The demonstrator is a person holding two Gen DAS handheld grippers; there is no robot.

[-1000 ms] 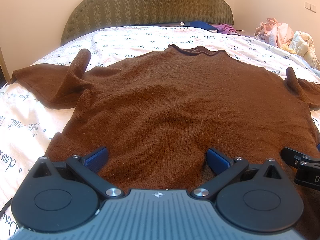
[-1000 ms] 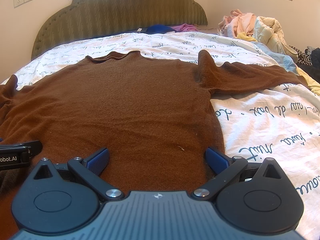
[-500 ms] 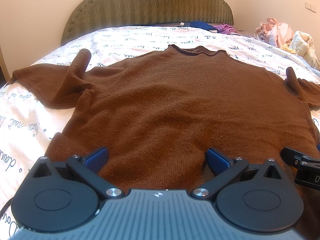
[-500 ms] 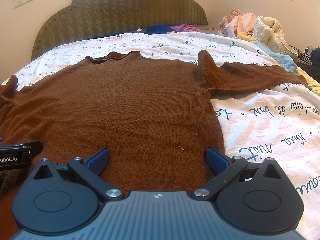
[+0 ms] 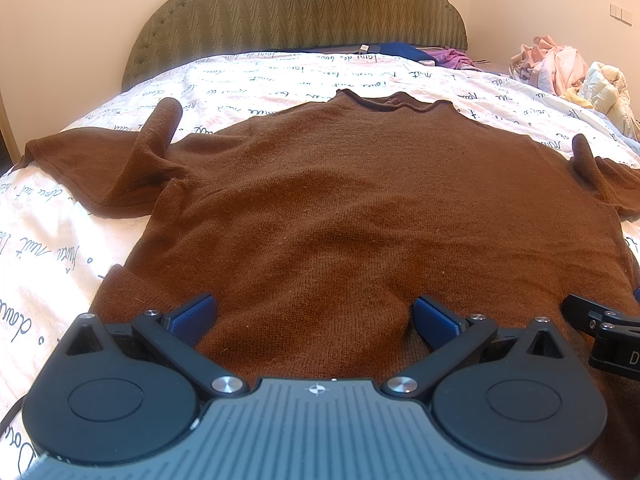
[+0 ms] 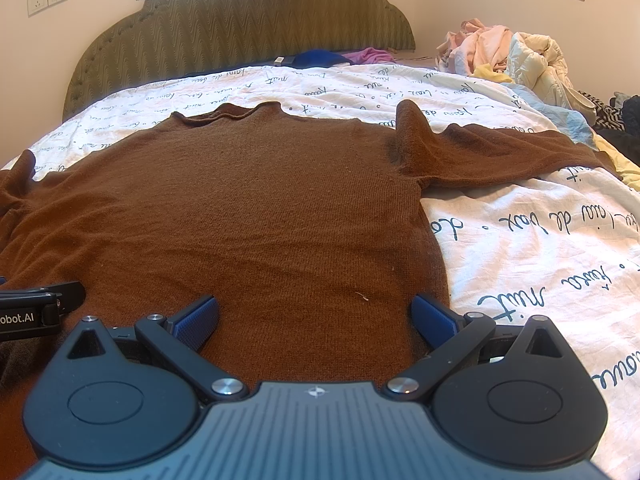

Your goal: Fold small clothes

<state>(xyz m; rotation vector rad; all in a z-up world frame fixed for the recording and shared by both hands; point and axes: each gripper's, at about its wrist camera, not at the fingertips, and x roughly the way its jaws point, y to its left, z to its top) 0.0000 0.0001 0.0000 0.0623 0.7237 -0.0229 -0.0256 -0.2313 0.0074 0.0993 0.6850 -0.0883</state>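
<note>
Script-printed cotton bedding carries a flat brown knit sweater; left tongs and right tongs gape apart.

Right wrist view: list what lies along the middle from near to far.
right gripper, open → brown sweater body → sweater collar → white script-print bedspread → blue garment → green headboard
</note>
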